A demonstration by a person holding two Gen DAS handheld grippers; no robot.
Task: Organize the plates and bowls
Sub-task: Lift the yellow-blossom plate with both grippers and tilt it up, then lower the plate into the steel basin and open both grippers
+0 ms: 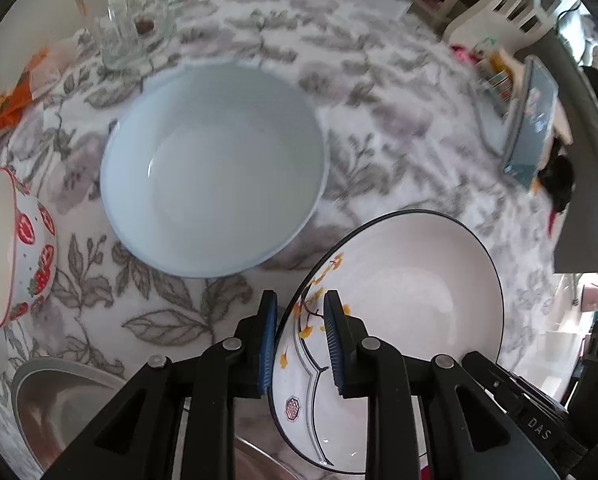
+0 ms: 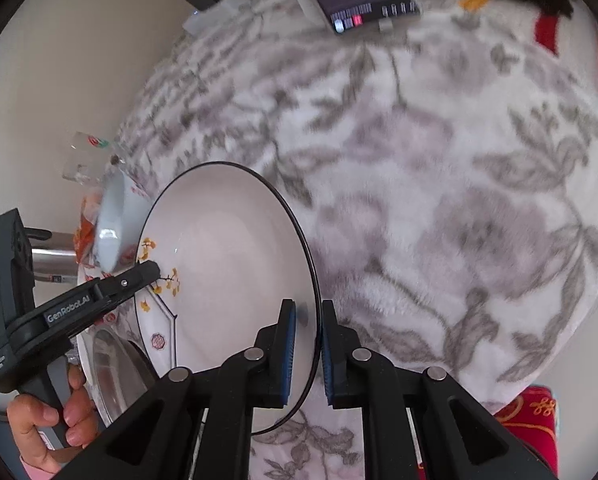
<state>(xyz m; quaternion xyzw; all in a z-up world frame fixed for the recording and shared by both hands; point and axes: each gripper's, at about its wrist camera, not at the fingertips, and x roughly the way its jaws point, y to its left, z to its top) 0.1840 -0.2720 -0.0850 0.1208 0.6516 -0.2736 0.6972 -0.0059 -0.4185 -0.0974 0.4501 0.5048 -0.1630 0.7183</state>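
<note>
1. Fingers of the right gripper point(image 2: 307, 350) are clamped on the near rim of the plate point(image 2: 235, 280), which hangs tilted above the desk point(image 2: 459, 200). Fingers of the left gripper point(image 1: 301, 344) straddle the opposite rim but stand slightly apart, with a sliver of gap at the pads, so they seem not to press it.
2. With one edge pinch bearing the load, the plate could pivot or slip out, since glazed rims are slick.
3. If it drops, it would likely strike the steel pan point(image 1: 59, 404) below or the desk's edge and chip.
4. The blue bowl point(image 1: 213, 168) sits just beyond the plate on the cloth; a swing of the free rim could knock it.
5. The strawberry bowl point(image 1: 15, 248) lies tipped at the left, near the pan, and could roll if nudged.
6. Glasses point(image 1: 117, 32) stand well apart at the far side and seem safe.
</note>
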